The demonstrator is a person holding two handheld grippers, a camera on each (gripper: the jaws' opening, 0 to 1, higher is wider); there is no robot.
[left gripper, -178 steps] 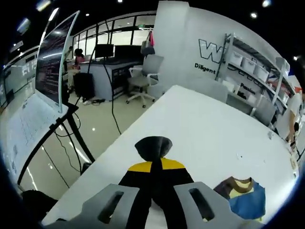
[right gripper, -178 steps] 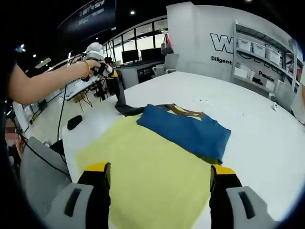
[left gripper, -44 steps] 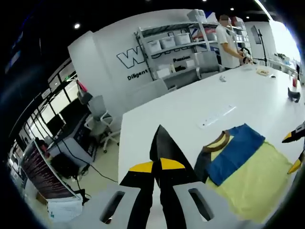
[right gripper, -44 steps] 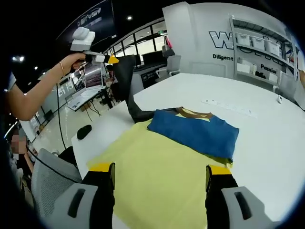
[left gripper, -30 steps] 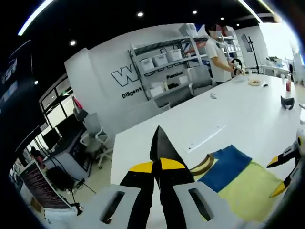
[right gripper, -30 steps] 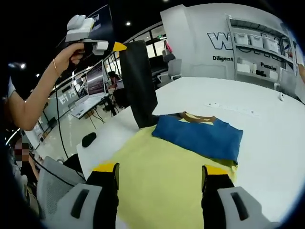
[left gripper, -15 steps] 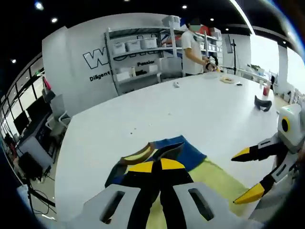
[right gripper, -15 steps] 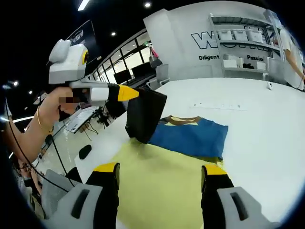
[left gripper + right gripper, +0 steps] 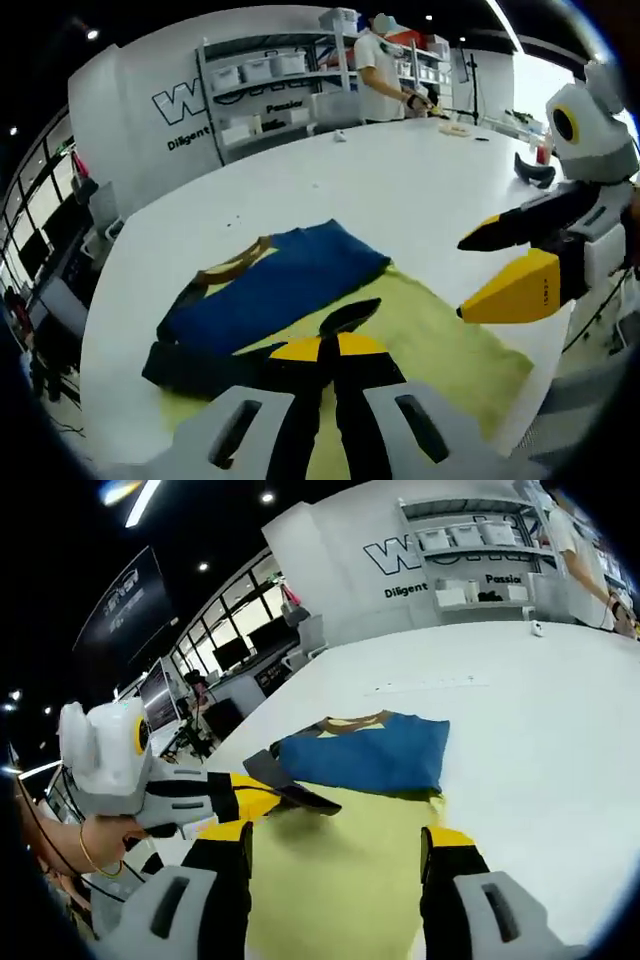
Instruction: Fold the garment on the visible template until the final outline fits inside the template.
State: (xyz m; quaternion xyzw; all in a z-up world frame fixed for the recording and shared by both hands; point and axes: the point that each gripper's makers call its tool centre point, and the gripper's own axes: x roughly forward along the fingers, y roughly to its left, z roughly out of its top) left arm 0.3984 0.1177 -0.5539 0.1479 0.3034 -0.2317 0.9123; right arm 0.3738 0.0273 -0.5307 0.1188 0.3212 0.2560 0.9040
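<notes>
Gripping black sleeve [image 9: 345,318], left gripper [image 9: 330,345]

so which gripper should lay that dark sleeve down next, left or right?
Left, probably. The left gripper is already shut on the dark sleeve, holding it over the yellow garment. The right gripper has its jaws open and holds nothing.

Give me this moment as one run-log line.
left gripper: shut on dark sleeve, over yellow template | right gripper: open, hovering | blue garment: partly folded
</notes>
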